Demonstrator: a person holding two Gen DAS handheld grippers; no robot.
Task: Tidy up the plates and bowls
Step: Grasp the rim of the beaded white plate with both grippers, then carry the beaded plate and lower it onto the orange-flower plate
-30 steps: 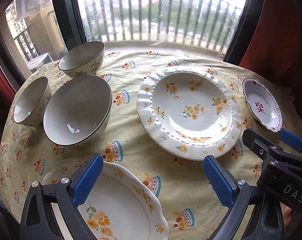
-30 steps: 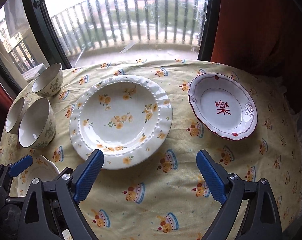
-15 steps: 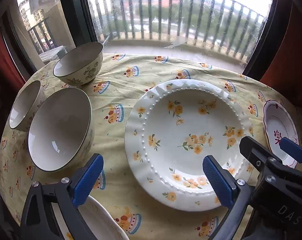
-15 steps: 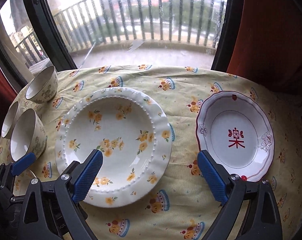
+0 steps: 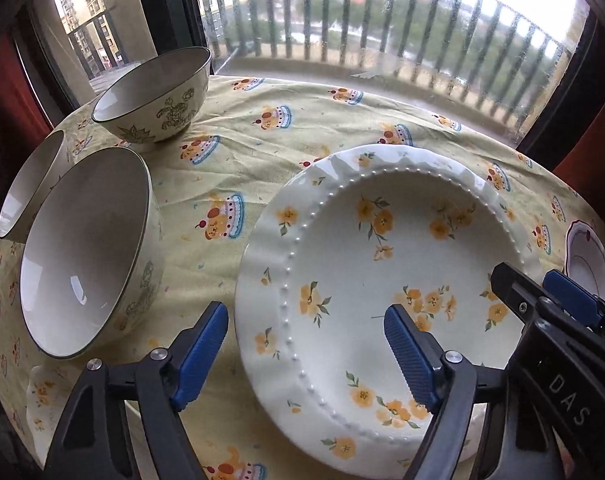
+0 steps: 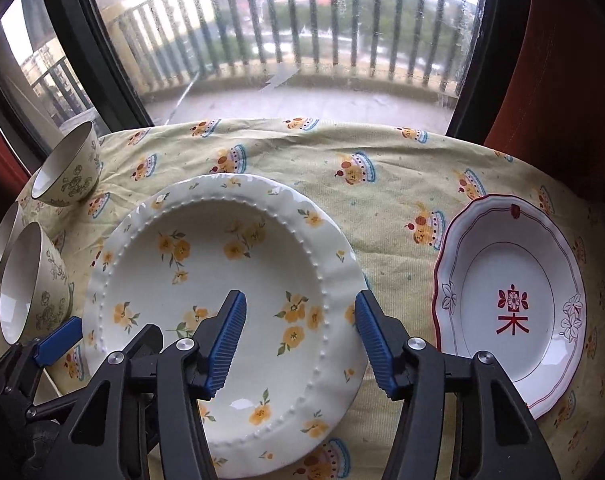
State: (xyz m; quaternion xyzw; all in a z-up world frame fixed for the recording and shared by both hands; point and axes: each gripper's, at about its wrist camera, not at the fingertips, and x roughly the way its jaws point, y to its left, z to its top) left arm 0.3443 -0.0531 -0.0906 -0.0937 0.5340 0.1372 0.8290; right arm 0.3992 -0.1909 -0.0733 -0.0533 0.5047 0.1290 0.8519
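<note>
**Plates and bowls spread on the cake-print cloth, both grippers over the big floral plate**

Plates first: the large yellow-flowered plate [image 6: 206, 304] sits right under the tools. The right gripper [image 6: 300, 340] is poised at its right rim, jaws spread, one pad over the well and one outside the rim, nothing between them. The left gripper [image 5: 306, 354] is at the plate's left rim, jaws wide apart and empty, straddling the beaded edge. Low at the left, a scalloped floral plate [image 5: 42, 392] peeks in. Just beside the big plate on the right lies the red-trimmed plate [image 6: 514, 312]. Over on the left, the nearest bowl [image 5: 86, 256] stands upright, a second bowl [image 5: 26, 192] close behind it, a third bowl [image 5: 158, 96] farther back toward the window [image 6: 286, 32]. Everything rests on the tablecloth [image 6: 382, 200].
</note>
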